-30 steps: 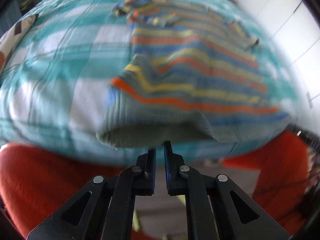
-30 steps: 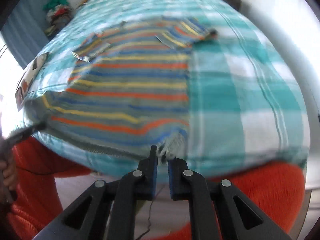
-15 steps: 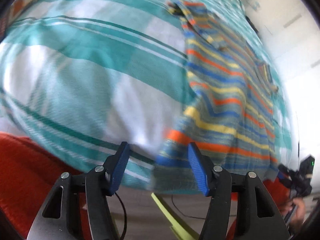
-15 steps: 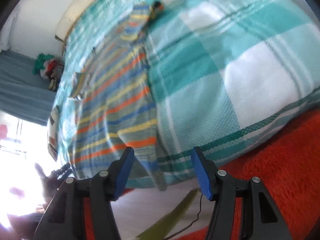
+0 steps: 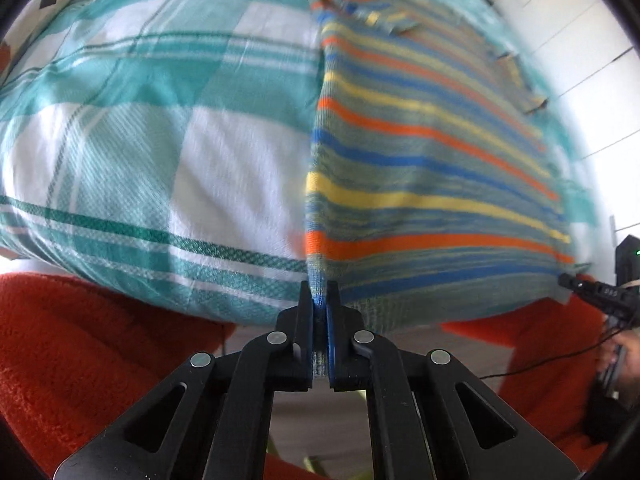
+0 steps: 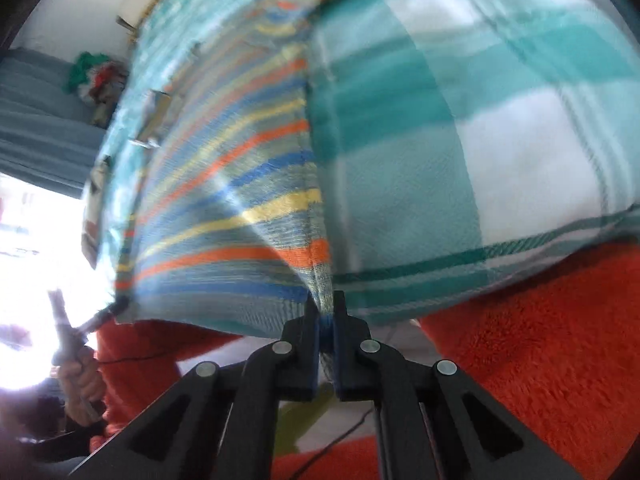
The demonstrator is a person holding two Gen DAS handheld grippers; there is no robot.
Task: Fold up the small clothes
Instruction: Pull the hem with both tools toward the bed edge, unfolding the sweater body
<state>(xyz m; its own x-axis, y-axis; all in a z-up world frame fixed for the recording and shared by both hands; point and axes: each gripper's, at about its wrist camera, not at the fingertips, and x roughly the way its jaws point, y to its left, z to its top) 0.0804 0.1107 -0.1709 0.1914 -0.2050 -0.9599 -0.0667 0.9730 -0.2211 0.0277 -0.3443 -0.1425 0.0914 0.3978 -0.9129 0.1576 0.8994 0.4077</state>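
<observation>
Half a second ago both tongs gaped wide at the hem; now the left tongs (image 5: 319, 292) and the right tongs (image 6: 327, 304) have each pinched shut on a bottom corner of the striped sweater (image 5: 420, 152), so the garment looks ready to be lifted and folded; the sweater lies flat on the checked bedspread (image 5: 140, 152), hem hanging over the near edge at 6 o'clock, collar toward 12 o'clock, long axis running straight between them.

Orange, yellow, blue striped shirt (image 5: 420, 168); teal-white checked bedcover (image 5: 140, 140); red blanket (image 6: 540, 340)
</observation>
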